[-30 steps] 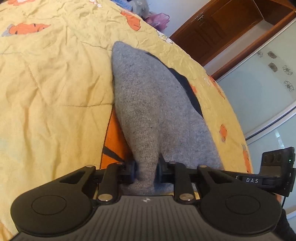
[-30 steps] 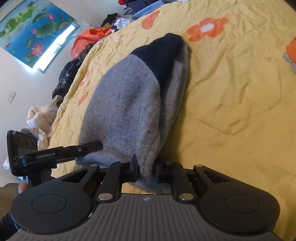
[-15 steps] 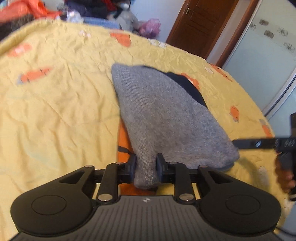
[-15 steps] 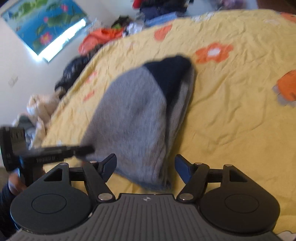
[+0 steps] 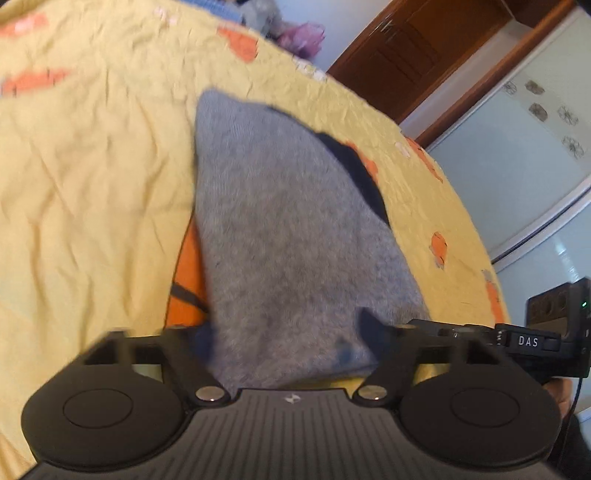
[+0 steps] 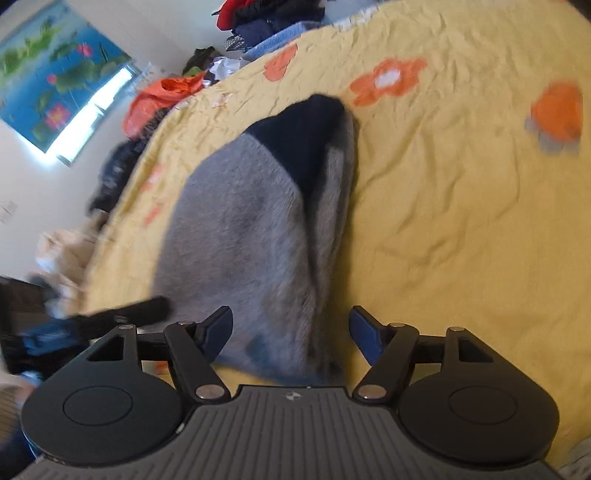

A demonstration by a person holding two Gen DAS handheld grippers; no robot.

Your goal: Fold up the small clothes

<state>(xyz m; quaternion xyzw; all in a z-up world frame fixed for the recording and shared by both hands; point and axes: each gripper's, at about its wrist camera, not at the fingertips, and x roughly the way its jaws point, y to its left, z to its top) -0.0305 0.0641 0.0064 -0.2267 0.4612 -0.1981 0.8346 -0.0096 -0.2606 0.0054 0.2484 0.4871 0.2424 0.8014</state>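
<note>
A grey knit garment (image 5: 280, 229) with a navy part (image 6: 303, 136) lies folded on the yellow quilt (image 5: 92, 177). In the left wrist view my left gripper (image 5: 288, 332) stands at the garment's near edge. Its jaws are opening, and the cloth lies loose between them. My right gripper (image 6: 291, 325) is at the same edge further right, with the fold's corner between its fingers. Its jaws are closing a little, and the pads stand clear of the cloth. The right gripper (image 5: 480, 334) also shows at the right of the left wrist view.
Piles of clothes (image 6: 258, 22) and an orange garment (image 6: 162, 96) lie along the bed's far side. A wooden door (image 5: 413, 55) and a glass-fronted wardrobe (image 5: 535, 155) stand beyond the bed. The quilt (image 6: 461, 221) stretches bare to the right.
A second ago both grippers were shut on the garment's near edge. The right one let go first, then the left, and the cloth now rests flat on the quilt.
</note>
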